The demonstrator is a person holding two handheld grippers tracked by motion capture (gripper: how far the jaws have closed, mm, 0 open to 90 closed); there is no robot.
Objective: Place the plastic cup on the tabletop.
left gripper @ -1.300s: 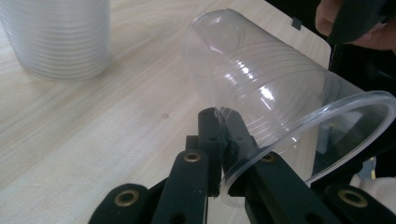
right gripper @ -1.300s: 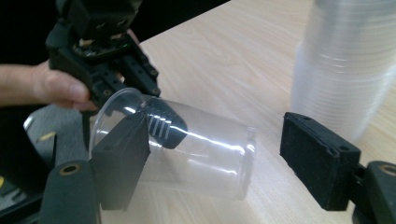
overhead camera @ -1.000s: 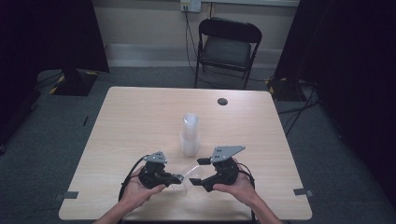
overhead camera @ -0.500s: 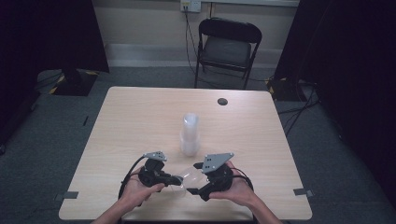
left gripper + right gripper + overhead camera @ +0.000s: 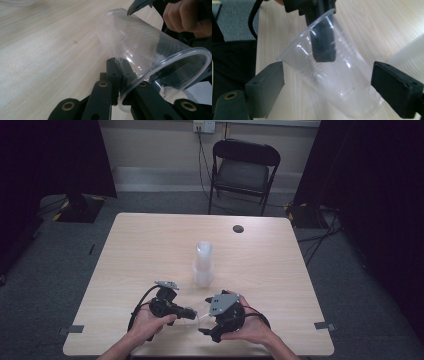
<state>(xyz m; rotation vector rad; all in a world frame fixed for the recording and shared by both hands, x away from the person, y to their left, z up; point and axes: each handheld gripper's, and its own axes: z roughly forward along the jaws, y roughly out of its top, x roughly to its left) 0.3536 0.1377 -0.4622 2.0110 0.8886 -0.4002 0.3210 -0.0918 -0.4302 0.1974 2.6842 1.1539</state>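
A person sits at a light wooden table (image 5: 150, 240), holding a pair of tongs in each hand near its front edge. The left tongs (image 5: 192, 313) are clenched on the rim of a clear plastic cup (image 5: 140, 50): in the left gripper view one jaw sits inside the cup's mouth and the other outside, pinching the wall. The cup lies tilted on its side, its mouth toward the left tongs and its base toward the right tongs (image 5: 207, 327).

The right tongs have just been opening. In the right gripper view their two jaws stand wide, one on each side of the cup's body, with the cup between them; the left one is at the rim and the right one stands apart, so they are released. The right hand (image 5: 250, 322) holds these tongs just beside the left ones.

Beyond both tongs, toward the middle of the table, stands an upright stack of clear plastic cups (image 5: 203, 264).
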